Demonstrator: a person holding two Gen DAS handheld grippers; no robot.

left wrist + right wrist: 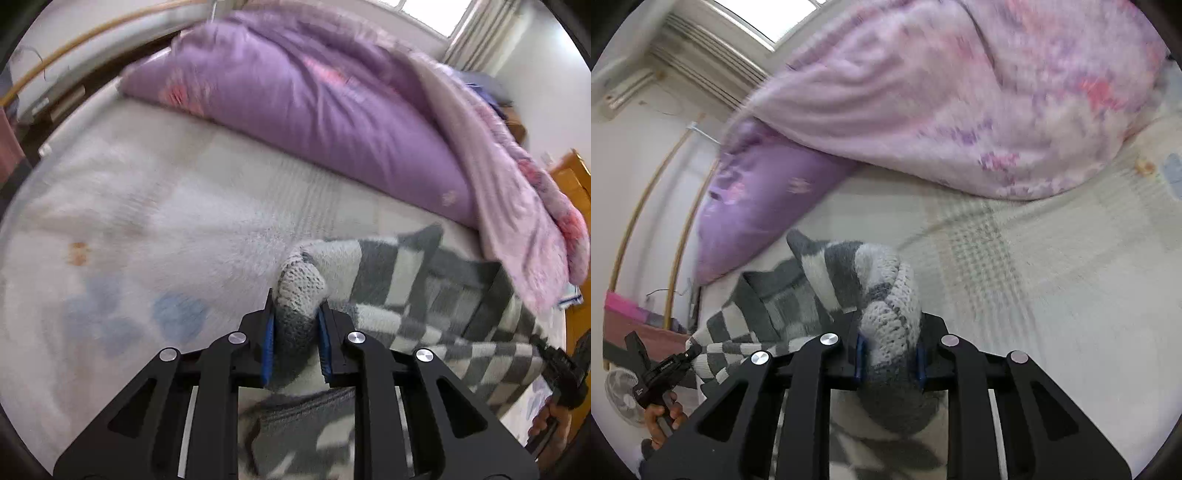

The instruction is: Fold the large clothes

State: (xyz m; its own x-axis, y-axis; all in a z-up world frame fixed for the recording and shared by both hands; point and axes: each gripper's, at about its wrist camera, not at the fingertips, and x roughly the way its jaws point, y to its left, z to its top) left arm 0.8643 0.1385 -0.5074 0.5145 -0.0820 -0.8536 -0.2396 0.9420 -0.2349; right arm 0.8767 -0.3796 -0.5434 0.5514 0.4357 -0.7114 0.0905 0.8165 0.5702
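Note:
A grey-and-white checkered knit sweater (424,295) hangs stretched between my two grippers above the bed. My left gripper (295,314) is shut on its ribbed knit edge (301,291). My right gripper (890,350) is shut on another bunched ribbed edge (894,325) of the same sweater (783,306). The right gripper also shows at the right edge of the left wrist view (554,362), and the left gripper shows at the lower left of the right wrist view (690,352), each pinching the cloth.
A pale patterned bed sheet (147,229) covers the mattress below. A purple floral duvet (314,99) is heaped along the far side, also seen in the right wrist view (960,103). A small fan (622,395) stands on the floor. Wooden furniture (572,184) is at right.

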